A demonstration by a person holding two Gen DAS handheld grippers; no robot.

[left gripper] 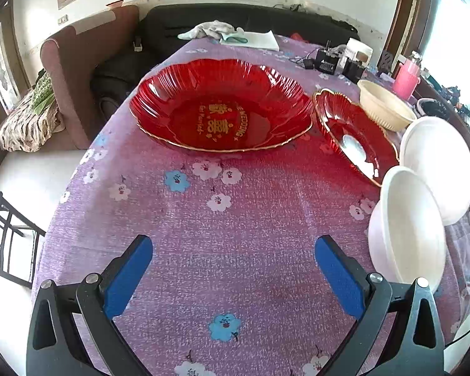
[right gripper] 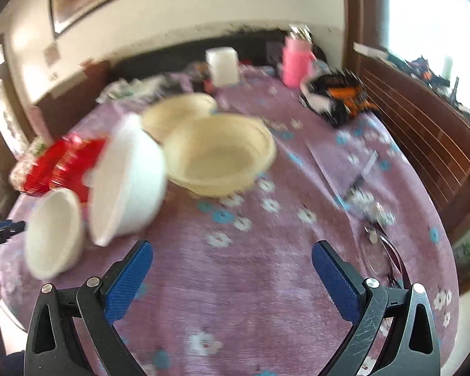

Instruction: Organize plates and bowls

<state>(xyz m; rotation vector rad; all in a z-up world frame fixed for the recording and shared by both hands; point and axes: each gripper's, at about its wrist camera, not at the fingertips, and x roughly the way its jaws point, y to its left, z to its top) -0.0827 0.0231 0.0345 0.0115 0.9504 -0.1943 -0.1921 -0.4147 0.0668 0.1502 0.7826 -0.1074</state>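
A: Facing a purple floral tablecloth [left gripper: 222, 219], the left gripper [left gripper: 233, 269] is seen with blue pads spread apart, nothing held. Where are the dishes found?

B: A large red wedding plate [left gripper: 221, 106] is seen straight ahead. A smaller red plate [left gripper: 354, 134] and two tilted white bowls [left gripper: 410, 228] are placed to its right.

A: And the right gripper [right gripper: 232, 272]?

B: Jaws apart, empty. The white bowls [right gripper: 125, 175] are found ahead-left, two cream bowls [right gripper: 219, 156] beyond. The right gripper is judged nearer the bowls.
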